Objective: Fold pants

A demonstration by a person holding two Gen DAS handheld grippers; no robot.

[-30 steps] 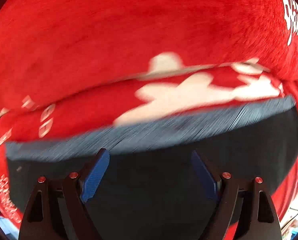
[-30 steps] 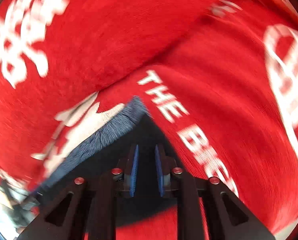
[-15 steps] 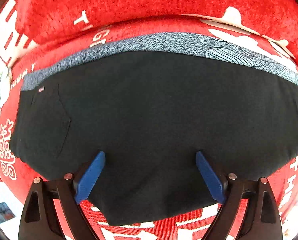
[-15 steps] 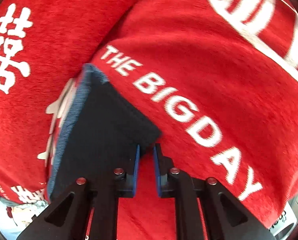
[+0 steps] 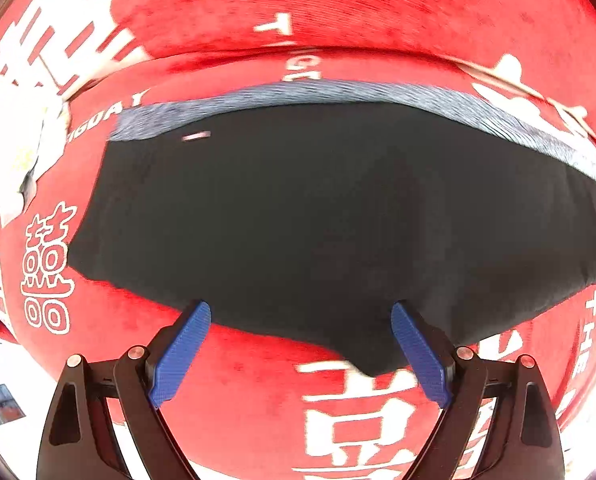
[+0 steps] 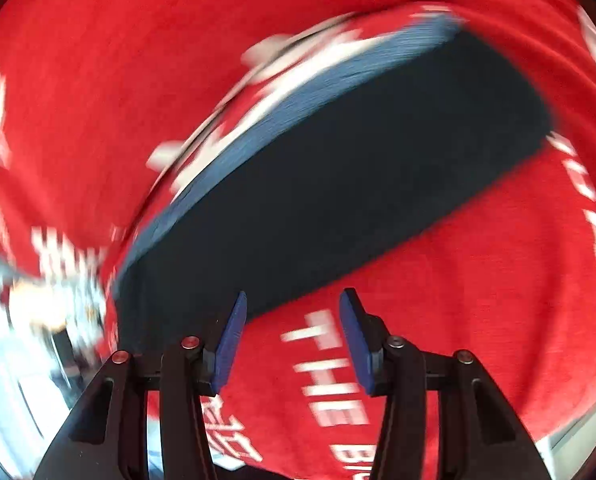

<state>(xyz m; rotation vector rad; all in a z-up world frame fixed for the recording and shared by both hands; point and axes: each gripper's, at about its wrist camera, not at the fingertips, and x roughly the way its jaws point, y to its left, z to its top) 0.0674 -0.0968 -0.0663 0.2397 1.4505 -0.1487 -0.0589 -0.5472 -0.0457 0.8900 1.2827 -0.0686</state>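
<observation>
The black pants (image 5: 317, 216) lie folded flat on a red cloth, their grey waistband (image 5: 337, 94) along the far edge. My left gripper (image 5: 299, 344) hangs over the near edge of the pants, jaws wide open, nothing between the blue pads. In the blurred right wrist view the same pants (image 6: 337, 184) stretch from lower left to upper right. My right gripper (image 6: 292, 340) stands just off their near edge over the red cloth; its jaws are opening and hold nothing.
A red cloth (image 5: 238, 400) with white lettering and characters covers the surface under the pants. A fold of the same red fabric (image 5: 337, 4) rises behind the waistband. Pale clutter (image 5: 6, 148) lies beyond the cloth's left edge.
Both grippers drew back from the pants, so more of the garment shows. The right gripper, nearly shut at the pants' corner before, has let go and spread its jaws. The left jaws stayed wide.
</observation>
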